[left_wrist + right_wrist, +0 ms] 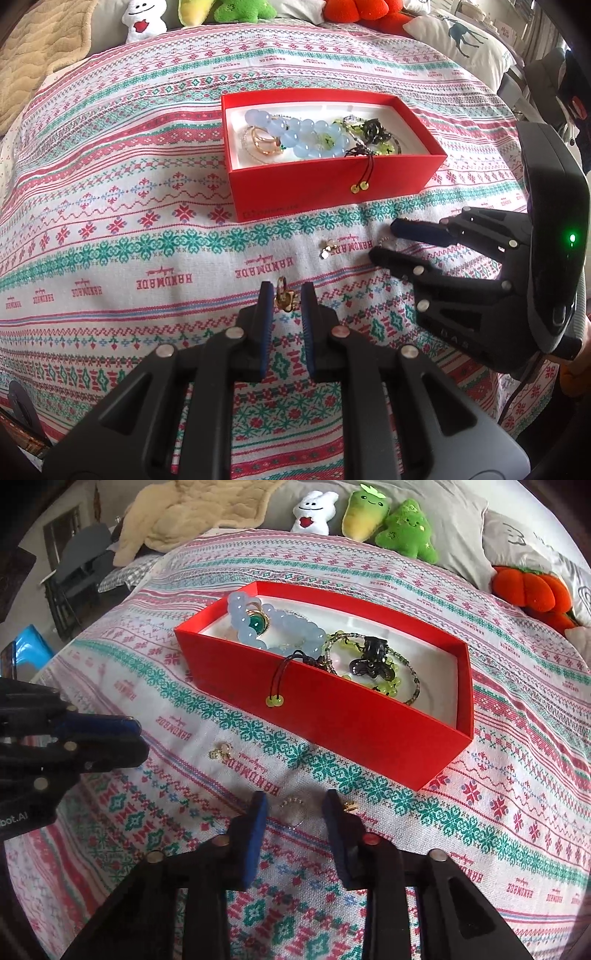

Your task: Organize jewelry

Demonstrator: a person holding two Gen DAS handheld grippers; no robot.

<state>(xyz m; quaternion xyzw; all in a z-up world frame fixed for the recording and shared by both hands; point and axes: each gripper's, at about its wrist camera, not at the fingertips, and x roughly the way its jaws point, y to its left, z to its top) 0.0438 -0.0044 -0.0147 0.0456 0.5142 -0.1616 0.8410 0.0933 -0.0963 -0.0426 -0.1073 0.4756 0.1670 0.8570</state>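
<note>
Right now I'm in the gathering step: most pieces already sit in the red box (332, 173), and a few small ones remain on the patterned bedspread (110, 221). My left gripper (286, 295) is nearly closed around a small gold ring (284, 297); I can't tell whether the pads actually pinch it or just flank it. My right gripper (295, 805) stands partly open, straddling a thin beaded ring (293, 808) lying flat on the cloth, pads apart from it. A tiny gold earring (351, 806) lies just outside its right finger, another pale charm (221, 752) nearer the left gripper.

Next, I judge, the right jaws must close squarely on that ring (wiry and flat, so it may slip on soft fabric), then lift it over the stiff card wall, among the glossy blue beads (258, 627).
</note>
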